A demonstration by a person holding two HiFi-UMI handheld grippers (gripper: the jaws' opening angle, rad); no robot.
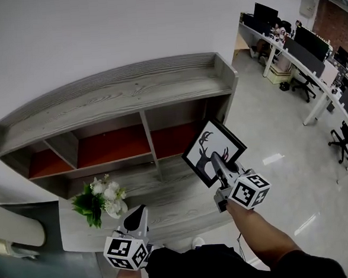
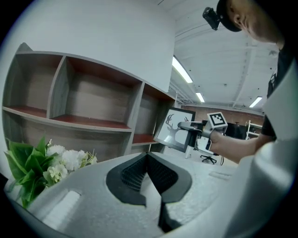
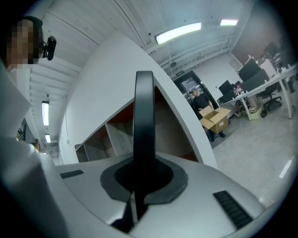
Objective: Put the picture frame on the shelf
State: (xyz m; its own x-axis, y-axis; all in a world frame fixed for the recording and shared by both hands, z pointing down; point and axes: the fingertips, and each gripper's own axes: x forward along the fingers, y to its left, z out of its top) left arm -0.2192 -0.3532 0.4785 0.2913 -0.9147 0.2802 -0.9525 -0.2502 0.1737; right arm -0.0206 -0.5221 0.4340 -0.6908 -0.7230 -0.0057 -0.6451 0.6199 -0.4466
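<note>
Right arm stretched forward, right claw (image 1: pixel 216 164) level, clenched on the picture frame (image 1: pixel 209 143), shelf (image 1: pixel 117 95) ahead of it, left claw (image 1: pixel 137 214) lower, closed, empty.

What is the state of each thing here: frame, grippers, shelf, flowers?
Picture frame: tilted, held in the air, not yet placed.
Right gripper: shut on the picture frame.
Left gripper: shut, empty.
Shelf: visible compartments hold nothing.
Flowers: resting on the shelf, untouched.

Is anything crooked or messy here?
Only the black-framed deer picture looks askew: it hangs tilted in the air, pinched at its edge by the right gripper, in front of the grey wooden shelf. Nothing looks spilled or broken.
</note>
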